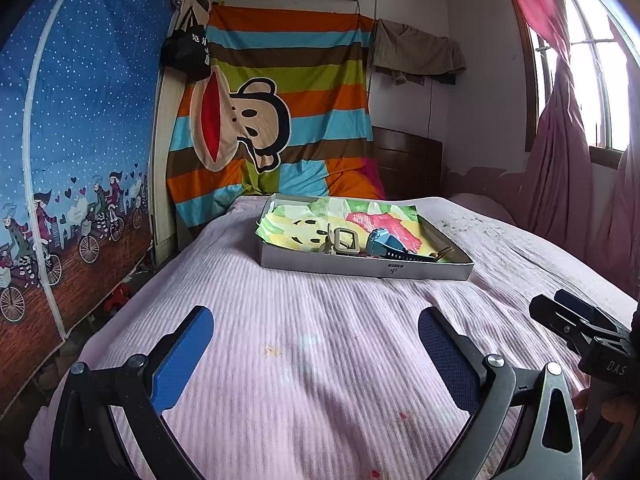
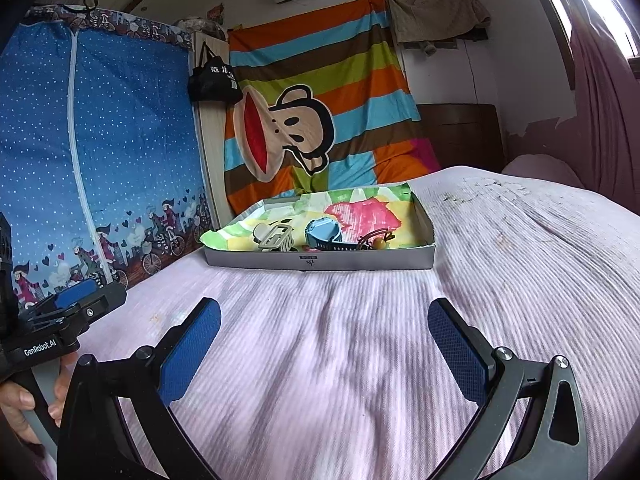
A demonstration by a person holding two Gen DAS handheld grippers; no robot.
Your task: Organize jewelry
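A shallow grey box lined with colourful paper sits on the pink bedspread, well ahead of both grippers. Inside lie a beige hair clip, a blue watch and a brown hair tie with an orange bead. My left gripper hovers open over the bedspread, nothing between its blue pads. My right gripper is open too and holds nothing. Each gripper shows at the edge of the other's view.
The pink ribbed bedspread stretches between grippers and box. A blue fabric wardrobe stands left of the bed. A striped monkey sheet hangs behind, a wooden headboard beside it. Pink curtains hang at the right. A hand grips the left tool.
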